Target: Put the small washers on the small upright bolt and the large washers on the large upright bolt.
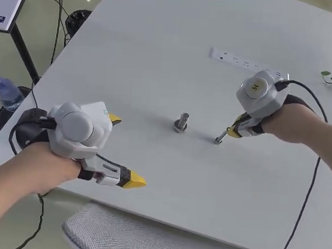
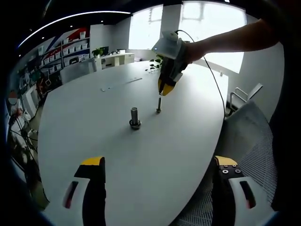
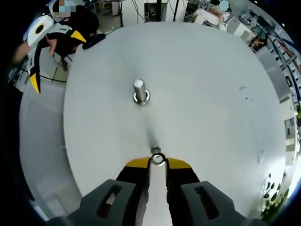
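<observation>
The large bolt (image 3: 140, 89) stands mid-table with a large washer (image 3: 141, 99) round its base; I cannot tell how many. That part looks done. Toward the right edge, the right gripper (image 3: 158, 163) pinches a small washer (image 3: 158, 159) close to the top of the small bolt (image 1: 219, 139), not yet threaded on. The left gripper (image 1: 125, 150) hangs spread and empty near the table's (image 1: 159, 56) front edge.

White oval desk (image 1: 148, 50). Bright windows (image 2: 143, 26) beyond its far end; shelving (image 2: 70, 44) along the wall to one side; grey mesh chair (image 1: 108, 234) at its near edge.
</observation>
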`<state>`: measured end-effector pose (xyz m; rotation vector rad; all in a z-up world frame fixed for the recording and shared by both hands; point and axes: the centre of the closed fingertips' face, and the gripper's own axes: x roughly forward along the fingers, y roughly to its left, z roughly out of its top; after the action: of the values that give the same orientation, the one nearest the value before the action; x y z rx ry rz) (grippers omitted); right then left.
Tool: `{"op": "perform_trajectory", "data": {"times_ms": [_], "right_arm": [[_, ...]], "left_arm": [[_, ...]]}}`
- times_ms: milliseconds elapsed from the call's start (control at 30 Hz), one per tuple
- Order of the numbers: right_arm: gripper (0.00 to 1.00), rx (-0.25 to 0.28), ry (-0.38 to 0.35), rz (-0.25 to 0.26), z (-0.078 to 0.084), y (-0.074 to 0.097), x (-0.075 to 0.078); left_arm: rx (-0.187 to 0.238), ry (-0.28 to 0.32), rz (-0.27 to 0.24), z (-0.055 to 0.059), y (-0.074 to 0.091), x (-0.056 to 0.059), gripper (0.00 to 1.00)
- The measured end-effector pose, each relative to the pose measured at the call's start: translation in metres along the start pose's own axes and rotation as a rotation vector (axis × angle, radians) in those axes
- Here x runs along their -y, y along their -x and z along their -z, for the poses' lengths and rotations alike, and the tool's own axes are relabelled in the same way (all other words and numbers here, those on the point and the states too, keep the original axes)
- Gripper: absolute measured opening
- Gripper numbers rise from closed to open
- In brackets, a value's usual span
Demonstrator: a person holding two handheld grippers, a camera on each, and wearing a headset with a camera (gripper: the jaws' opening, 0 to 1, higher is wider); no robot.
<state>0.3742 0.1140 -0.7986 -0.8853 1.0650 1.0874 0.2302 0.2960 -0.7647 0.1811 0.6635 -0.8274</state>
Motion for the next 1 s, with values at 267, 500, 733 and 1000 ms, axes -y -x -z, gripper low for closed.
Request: {"op": "perform_trajectory", "data": {"times_ms": [267,500,733,1000], "right_arm": [[0.13,-0.009,0.009,-0.014,-0.001,-0.011,0.003],[0.13,-0.020,0.012,-0.020,0.001,-0.013,0.002],[0.13,-0.028,0.019,-0.019,0.001,-0.016,0.000],[0.13,-0.028,0.039,-0.009,0.002,-0.021,0.000]], "left_arm": [[0.002,0.000,-0.003,0.002,-0.002,-0.003,0.99],[-0.010,0.007,0.003,0.005,-0.003,-0.004,0.98],[-0.015,0.012,0.010,0.006,-0.004,-0.006,0.96],[-0.007,0.016,0.003,0.004,-0.002,-0.008,0.95]]}}
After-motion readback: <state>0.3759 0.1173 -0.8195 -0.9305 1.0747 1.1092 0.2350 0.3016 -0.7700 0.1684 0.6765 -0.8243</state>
